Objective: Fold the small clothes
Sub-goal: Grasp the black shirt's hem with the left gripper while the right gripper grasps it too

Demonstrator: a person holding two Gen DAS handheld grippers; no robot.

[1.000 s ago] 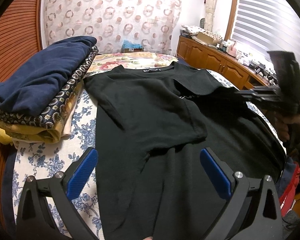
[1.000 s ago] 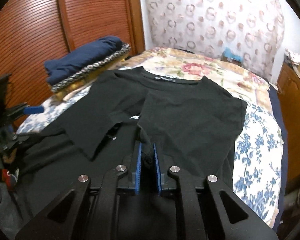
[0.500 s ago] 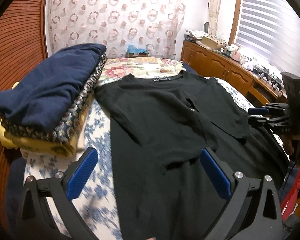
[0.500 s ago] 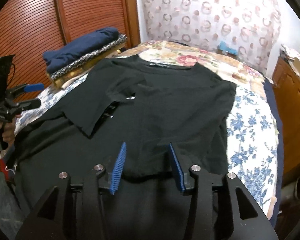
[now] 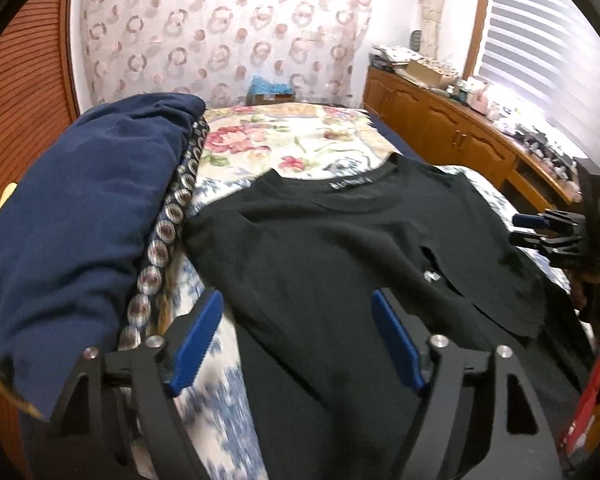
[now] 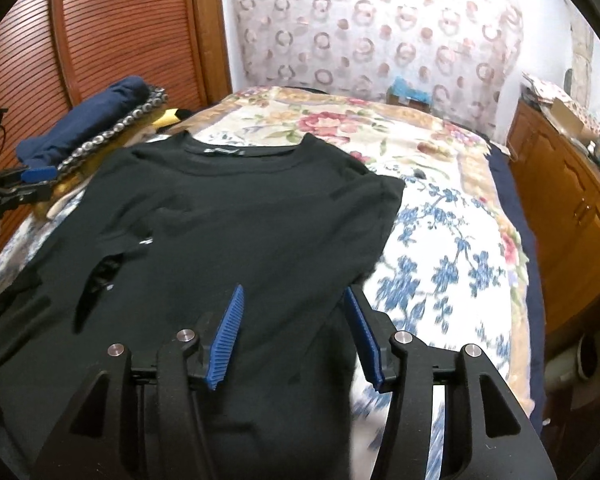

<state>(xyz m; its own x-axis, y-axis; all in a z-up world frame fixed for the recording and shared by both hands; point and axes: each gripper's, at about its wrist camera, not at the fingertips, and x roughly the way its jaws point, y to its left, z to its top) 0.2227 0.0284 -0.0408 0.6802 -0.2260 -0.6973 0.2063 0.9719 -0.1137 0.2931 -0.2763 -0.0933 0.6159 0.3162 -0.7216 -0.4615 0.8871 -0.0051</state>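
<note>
A black T-shirt lies flat on the bed, collar toward the far end, both sleeves folded in over its body. It also shows in the right wrist view. My left gripper is open and empty, just above the shirt's left edge. My right gripper is open and empty, above the shirt's right edge. Each gripper shows small at the side of the other's view: the right gripper and the left gripper.
A stack of folded clothes with a navy one on top sits at the bed's left side. The floral bedspread lies under the shirt. A wooden cabinet runs along the right. A slatted wooden door is on the left.
My right gripper opened and let go of the sleeve, which now lies folded on the shirt. Both grippers drew outward toward the shirt's side edges.
</note>
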